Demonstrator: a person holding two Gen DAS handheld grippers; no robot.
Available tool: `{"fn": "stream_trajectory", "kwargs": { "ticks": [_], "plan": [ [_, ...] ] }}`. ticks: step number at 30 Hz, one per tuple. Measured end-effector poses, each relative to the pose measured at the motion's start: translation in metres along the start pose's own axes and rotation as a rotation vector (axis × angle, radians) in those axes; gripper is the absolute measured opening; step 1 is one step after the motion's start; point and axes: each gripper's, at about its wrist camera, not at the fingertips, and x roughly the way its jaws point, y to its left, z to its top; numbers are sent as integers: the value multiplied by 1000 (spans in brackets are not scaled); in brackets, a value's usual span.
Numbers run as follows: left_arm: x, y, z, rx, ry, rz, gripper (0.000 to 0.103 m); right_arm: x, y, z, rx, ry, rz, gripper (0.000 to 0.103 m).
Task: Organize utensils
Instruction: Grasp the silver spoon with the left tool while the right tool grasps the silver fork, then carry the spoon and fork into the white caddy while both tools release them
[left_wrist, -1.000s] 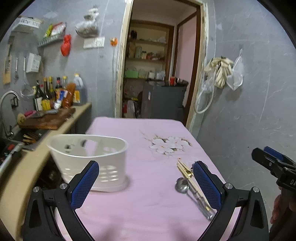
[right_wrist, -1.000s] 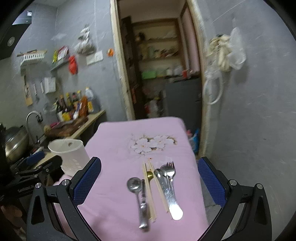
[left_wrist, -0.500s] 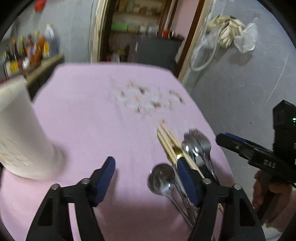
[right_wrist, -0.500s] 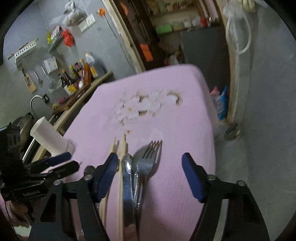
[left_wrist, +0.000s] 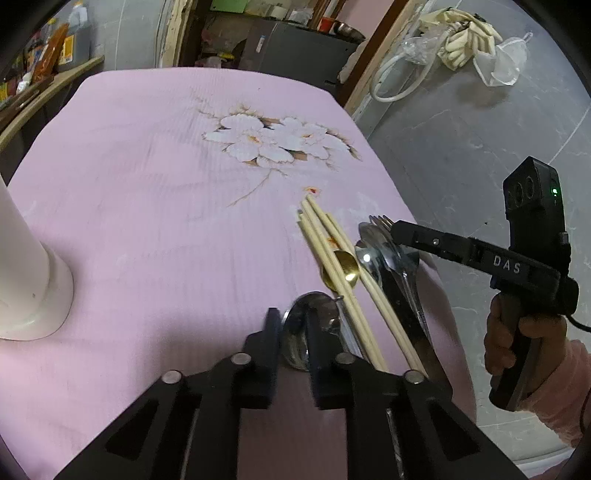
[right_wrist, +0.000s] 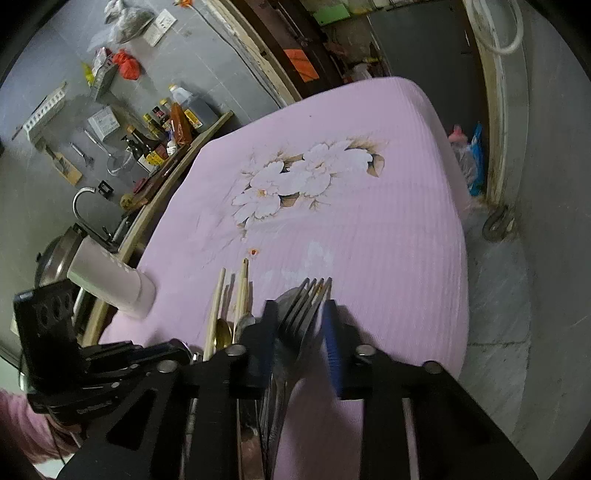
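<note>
Several utensils lie in a row at the near right of the pink tablecloth (left_wrist: 155, 177): a round steel spoon (left_wrist: 321, 306), wooden chopsticks (left_wrist: 328, 247), a gold spoon (left_wrist: 349, 266), another steel spoon (left_wrist: 369, 254) and a fork (right_wrist: 304, 299). My left gripper (left_wrist: 295, 323) points down at the round spoon. Its jaws are closing, with the spoon's bowl showing between them. My right gripper (right_wrist: 300, 314) is closing on the fork, whose tines stick out ahead of the blue pads (right_wrist: 332, 343). The white utensil holder (left_wrist: 26, 280) stands at the far left.
Just past the utensils the table's right edge drops to a grey floor (left_wrist: 461, 147). A counter with bottles (right_wrist: 166, 122) and a sink tap (right_wrist: 83, 199) runs along the left. A doorway (left_wrist: 295, 33) lies behind. A person's hand (left_wrist: 517, 336) holds the right gripper.
Both grippers came down and tilted toward the utensils, and their jaws went from wide apart to nearly together. The left one moved right from the white holder to the round spoon, and the right one settled over the fork.
</note>
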Motion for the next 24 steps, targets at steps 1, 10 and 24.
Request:
{"fn": "stream_trajectory", "kwargs": {
  "ticks": [1,10,24],
  "plan": [
    [1,2,2,-1,5,-6,9,2,0,2,11,10,11,16],
    [-22,-11,6,71,-23,60,4,-8,2,1,98,52,54,7],
    [-112,3,17,96,-237,155,4,-54,63,-32,175,-74,39,2]
  ]
}}
